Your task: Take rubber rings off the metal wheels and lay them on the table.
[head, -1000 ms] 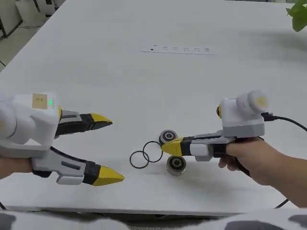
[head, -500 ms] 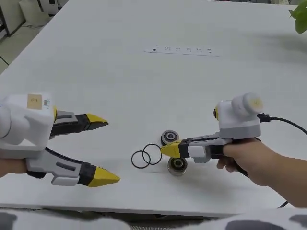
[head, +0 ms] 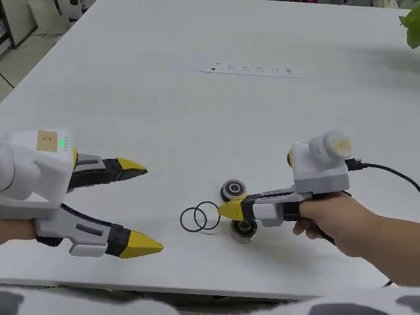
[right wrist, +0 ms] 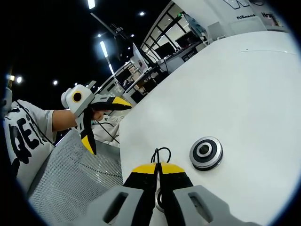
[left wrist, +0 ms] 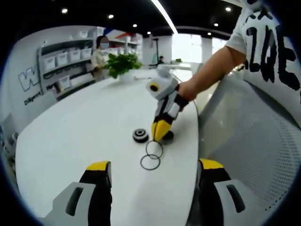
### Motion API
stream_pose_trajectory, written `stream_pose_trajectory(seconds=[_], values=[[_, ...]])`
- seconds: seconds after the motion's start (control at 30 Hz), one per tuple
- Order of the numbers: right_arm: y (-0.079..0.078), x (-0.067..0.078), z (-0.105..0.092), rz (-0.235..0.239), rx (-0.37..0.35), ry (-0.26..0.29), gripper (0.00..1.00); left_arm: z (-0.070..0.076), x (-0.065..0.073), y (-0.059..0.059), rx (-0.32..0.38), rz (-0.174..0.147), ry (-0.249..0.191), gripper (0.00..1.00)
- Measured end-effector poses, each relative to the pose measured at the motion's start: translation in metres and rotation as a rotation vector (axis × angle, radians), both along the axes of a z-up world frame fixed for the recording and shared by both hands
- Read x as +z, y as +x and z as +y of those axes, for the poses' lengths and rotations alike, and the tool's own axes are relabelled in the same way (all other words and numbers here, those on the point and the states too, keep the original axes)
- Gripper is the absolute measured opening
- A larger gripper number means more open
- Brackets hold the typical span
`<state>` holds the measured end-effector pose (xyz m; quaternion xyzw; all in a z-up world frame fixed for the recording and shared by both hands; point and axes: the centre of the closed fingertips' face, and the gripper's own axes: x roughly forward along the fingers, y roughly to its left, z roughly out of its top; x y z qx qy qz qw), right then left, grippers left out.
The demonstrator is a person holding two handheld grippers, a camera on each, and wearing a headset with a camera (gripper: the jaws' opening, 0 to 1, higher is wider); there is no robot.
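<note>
Two rubber rings (head: pixel 200 217), likely light and floppy, lie overlapping on the surface (head: pixel 197 118) left of two metal wheels (head: pixel 233 189); pinch the thin band. Right hand-held gripper (head: pixel 226 210) closed just beside them; left hand-held gripper (head: pixel 143 207) wide, empty.

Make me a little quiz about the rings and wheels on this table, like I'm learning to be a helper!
1. True or false: the left gripper is shut tight.
2. How many rubber rings lie on the table? A) one B) two C) four
3. Fill the gap: the right gripper is ____, with its yellow tips close to the metal wheels.

Key: 1 false, it is wide open. 2 B, two rings, overlapping each other. 3 shut.
</note>
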<state>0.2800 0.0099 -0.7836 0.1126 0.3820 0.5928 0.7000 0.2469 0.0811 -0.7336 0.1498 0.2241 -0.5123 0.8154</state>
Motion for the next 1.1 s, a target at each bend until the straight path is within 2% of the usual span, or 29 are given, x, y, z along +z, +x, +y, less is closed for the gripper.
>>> stream_pose_trajectory(seconds=[0.93,1.1], values=[[0.004,-0.011,0.004,-0.052,-0.007,-0.052,0.0,0.0,-0.002,0.0,0.007,0.008,0.004,0.75],[0.006,-0.012,0.003,-0.059,-0.013,-0.056,0.03,0.001,-0.002,0.001,0.01,0.008,0.004,0.75]])
